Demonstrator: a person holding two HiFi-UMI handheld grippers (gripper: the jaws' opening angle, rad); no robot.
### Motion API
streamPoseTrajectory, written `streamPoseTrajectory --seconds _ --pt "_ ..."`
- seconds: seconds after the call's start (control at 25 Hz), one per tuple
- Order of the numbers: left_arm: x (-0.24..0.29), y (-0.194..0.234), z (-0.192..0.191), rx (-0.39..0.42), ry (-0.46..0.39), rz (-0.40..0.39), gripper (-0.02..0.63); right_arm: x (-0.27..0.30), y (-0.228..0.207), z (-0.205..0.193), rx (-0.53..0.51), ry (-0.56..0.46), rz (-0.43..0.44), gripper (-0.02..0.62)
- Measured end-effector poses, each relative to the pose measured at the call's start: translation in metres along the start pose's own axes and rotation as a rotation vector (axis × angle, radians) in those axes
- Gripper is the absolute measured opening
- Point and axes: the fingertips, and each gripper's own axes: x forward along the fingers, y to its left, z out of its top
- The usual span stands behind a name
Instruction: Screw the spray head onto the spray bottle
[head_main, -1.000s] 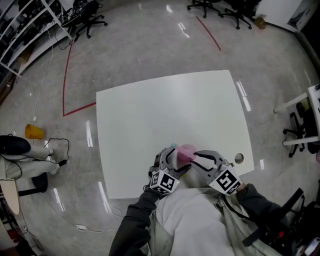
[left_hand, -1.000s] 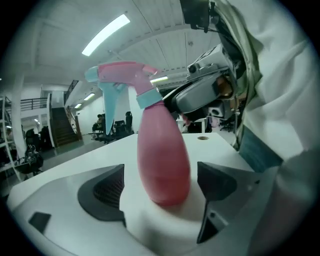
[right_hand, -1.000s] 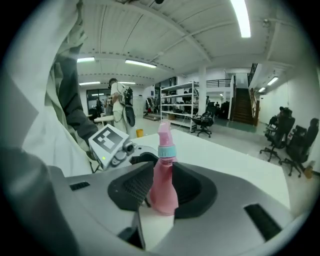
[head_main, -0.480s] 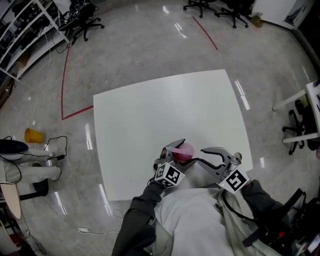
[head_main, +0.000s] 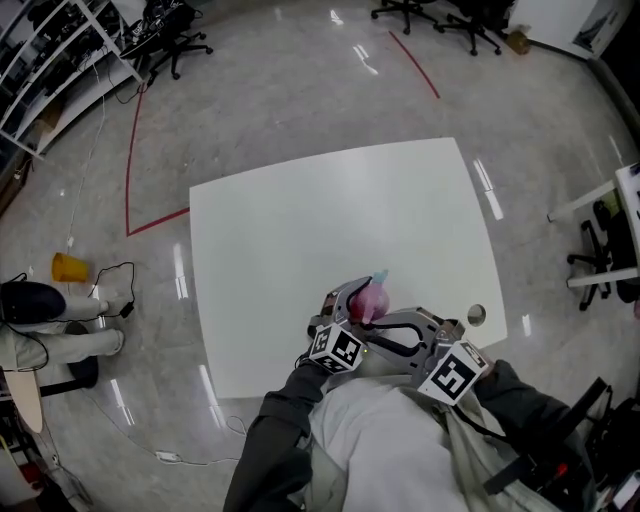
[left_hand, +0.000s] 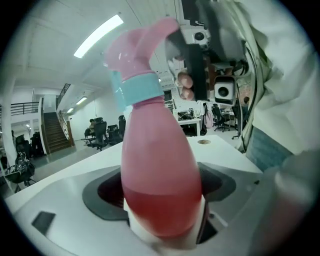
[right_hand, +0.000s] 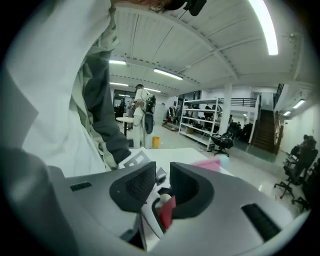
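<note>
A pink spray bottle (head_main: 372, 298) with a teal collar (left_hand: 140, 90) and a pink spray head (left_hand: 145, 42) stands tilted near the front edge of the white table (head_main: 330, 220). My left gripper (head_main: 360, 304) is shut on the bottle's lower body (left_hand: 160, 175). My right gripper (head_main: 378, 328) sits close on the bottle's right, with a dark jaw beside the spray head in the left gripper view. Its jaws are closing to a narrow gap. In the right gripper view nothing shows between the jaws of the right gripper (right_hand: 162, 182); the spray head (right_hand: 206, 164) lies just beyond them.
A round hole (head_main: 476, 316) is in the table near its right front corner. On the floor are a yellow object (head_main: 68, 265) at left, red tape lines (head_main: 130, 150), office chairs (head_main: 175, 40) and shelving at the far edges.
The right gripper has come in from the right toward the bottle and its jaws have narrowed. The bottle's teal nozzle tip now points away from me.
</note>
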Motion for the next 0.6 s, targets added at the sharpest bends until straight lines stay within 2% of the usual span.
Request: streamPoseTrajectory --seconds 0.08,0.2,0.28,0.32,0.36,0.48,0.52,0.6 --pt "0.0 0.003 0.0 0.001 -0.001 -0.006 0.436 0.001 0.003 0.012 -0.011 -0.057 0.015 0.078" --pt "0.0 0.001 0.001 0.017 -0.01 -0.045 0.435 -0.021 -0.016 0.028 -0.059 -0.121 -0.052 0.078" --pt "-0.004 -0.003 -0.001 0.04 -0.014 -0.097 0.436 -0.035 -0.035 0.037 -0.129 -0.126 -0.087 0.087" --pt "-0.008 -0.004 -0.002 0.053 -0.017 -0.126 0.435 -0.037 -0.045 0.038 -0.152 -0.117 -0.072 0.154" --pt "-0.011 -0.006 -0.003 0.065 -0.018 -0.155 0.436 -0.035 -0.053 0.036 -0.145 -0.104 -0.035 0.235" --pt "-0.015 -0.016 -0.002 0.097 -0.009 -0.233 0.436 -0.024 -0.065 0.006 -0.007 -0.009 0.124 0.256" --pt "-0.014 -0.019 0.0 0.107 -0.003 -0.255 0.434 -0.02 -0.063 -0.005 -0.003 0.045 0.179 0.256" --pt "-0.013 -0.024 0.002 0.122 0.008 -0.285 0.435 -0.009 -0.057 -0.013 -0.07 0.115 0.264 0.256"
